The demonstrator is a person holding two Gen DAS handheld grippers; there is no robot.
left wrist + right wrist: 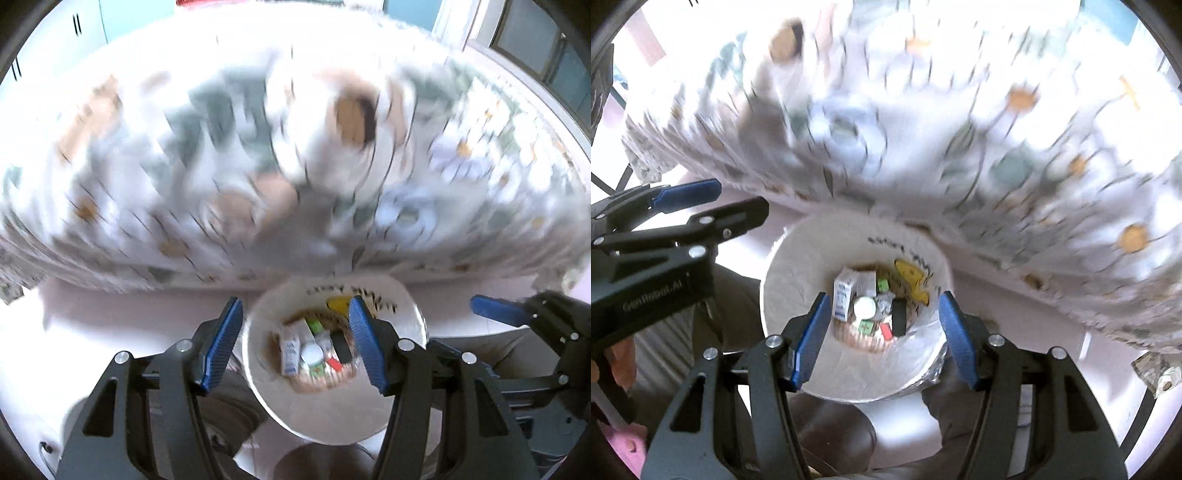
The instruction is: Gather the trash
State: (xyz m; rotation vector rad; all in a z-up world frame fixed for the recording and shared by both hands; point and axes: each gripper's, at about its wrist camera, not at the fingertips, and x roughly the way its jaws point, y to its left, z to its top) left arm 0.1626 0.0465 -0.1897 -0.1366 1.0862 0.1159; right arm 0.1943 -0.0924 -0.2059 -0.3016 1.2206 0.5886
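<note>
Both tongs hung over the bin, pointing steeply down, and nothing was in either of them. The left gripper (295, 341) had its blue pads standing apart, bare air between them, with the white-lined bin (332, 413) showing straight through the gap. Same story on the other side: the right gripper (881, 339) was parted about as wide, empty, framing the bin from above.

The trash was down in the bottom of that bin. There was a small white and blue carton (844, 295) lying on its side, a round white cap (865, 307) just beside it, a green-printed wrapper (882, 284), a flat black piece (898, 317) and a little red scrap (885, 331). A yellow shape (912, 280) sat on the liner's inner wall, beside some dark lettering too smeared to read.

From the left camera the right gripper showed off at the edge, its blue pad sticking out level. From the right camera the left gripper appeared likewise, with a hand (622, 363) on its grip.

Beyond the bin ran a bed with a flower-patterned cover (147, 166). On it lay what might have been a roll of paper (351, 122), though the blur was heavy there. The floor (110, 325) around the bin was pale pink.
</note>
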